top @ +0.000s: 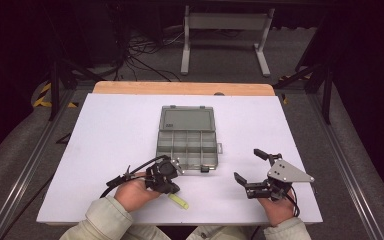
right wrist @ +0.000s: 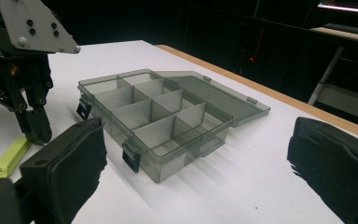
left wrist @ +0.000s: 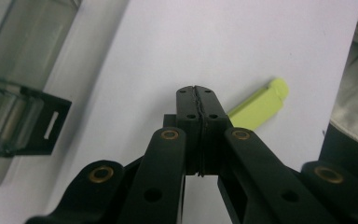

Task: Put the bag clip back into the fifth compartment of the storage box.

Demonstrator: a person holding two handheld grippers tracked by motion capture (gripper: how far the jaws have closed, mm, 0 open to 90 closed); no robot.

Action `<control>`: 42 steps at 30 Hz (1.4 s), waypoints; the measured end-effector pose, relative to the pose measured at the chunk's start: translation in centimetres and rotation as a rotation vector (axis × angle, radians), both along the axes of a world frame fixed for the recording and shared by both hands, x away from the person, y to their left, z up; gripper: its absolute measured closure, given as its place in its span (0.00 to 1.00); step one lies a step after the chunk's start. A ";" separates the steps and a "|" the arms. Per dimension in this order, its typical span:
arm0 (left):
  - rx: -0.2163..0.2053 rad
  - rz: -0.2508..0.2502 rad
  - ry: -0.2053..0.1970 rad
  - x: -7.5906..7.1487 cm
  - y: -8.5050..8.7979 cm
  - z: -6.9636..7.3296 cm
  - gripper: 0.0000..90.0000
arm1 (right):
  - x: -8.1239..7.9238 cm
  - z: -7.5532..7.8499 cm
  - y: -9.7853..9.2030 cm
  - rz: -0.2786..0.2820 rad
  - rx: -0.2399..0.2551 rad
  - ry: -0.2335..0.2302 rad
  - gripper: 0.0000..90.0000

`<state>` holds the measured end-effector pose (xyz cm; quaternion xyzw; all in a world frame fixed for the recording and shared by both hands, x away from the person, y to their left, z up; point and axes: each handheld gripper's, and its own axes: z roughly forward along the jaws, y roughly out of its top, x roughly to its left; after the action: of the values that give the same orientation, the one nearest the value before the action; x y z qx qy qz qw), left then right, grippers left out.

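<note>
Near the bench's (top: 110,130) front edge, left of centre, the left gripper (top: 171,188) is hovering just over a yellow-green strip (top: 179,201), tips pointing down toward the white surface. Left gripper view: jaws are sitting fully closed, pads pressed flat together w/ nothing between them; the strip (left wrist: 260,106) is lying just behind and to one side of the tips. Whether the tips are touching the strip: can't tell.

Strip is lying flat on the bench close to the front edge, angled, just in front of the organiser box's (top: 186,144) front-left corner, apart from it.

Box is sitting at approx. bench centre, lid folded open flat toward the far edge. Clear grey plastic, divided compartments, all looking empty in the right gripper view (right wrist: 161,119). Black latches are hanging at its front wall (right wrist: 131,157).

Right gripper (top: 247,168) is resting toward the front-right corner, held by the right hand (top: 279,209), jaws standing wide apart, holding nothing, pointing roughly toward the box. Grey three-cornered plate (top: 286,171) on top.

Pale sleeves (top: 101,220) are coming in over the front edge.
</note>
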<state>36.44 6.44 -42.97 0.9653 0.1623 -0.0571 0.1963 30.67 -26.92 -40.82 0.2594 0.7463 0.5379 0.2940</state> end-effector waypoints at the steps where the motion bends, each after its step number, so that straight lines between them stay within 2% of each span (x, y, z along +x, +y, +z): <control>1: 0.001 -0.005 -0.002 -0.1 0.1 0.0 1.00 | 0.0 0.0 0.0 0.001 0.002 -0.001 0.05; 18: 0.037 -0.029 0.024 -1.1 0.7 -0.1 1.00 | 0.0 0.0 0.1 0.002 0.002 0.006 0.05; 32: 0.036 -0.031 0.022 -1.1 0.8 0.0 0.99 | 0.0 0.0 0.1 0.004 0.003 0.005 0.05; 35: 0.034 -0.010 0.003 -1.1 0.9 0.1 0.93 | 0.0 0.0 0.1 0.004 0.003 0.006 0.05; 38: 0.026 0.018 -0.019 -1.0 1.1 0.4 0.77 | 0.0 0.0 0.1 0.004 0.001 0.006 0.05; 39: 0.012 0.021 -0.028 -0.9 1.2 0.5 0.77 | 0.0 0.0 0.1 0.003 0.000 0.007 0.05; 42: -0.021 0.036 -0.041 -0.9 1.4 0.9 0.60 | 0.0 0.0 0.1 0.004 0.001 0.007 0.05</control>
<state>35.55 7.85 -42.05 0.9611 0.1751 -0.0352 0.2109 30.69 -26.81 -40.83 0.2598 0.7475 0.5380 0.2903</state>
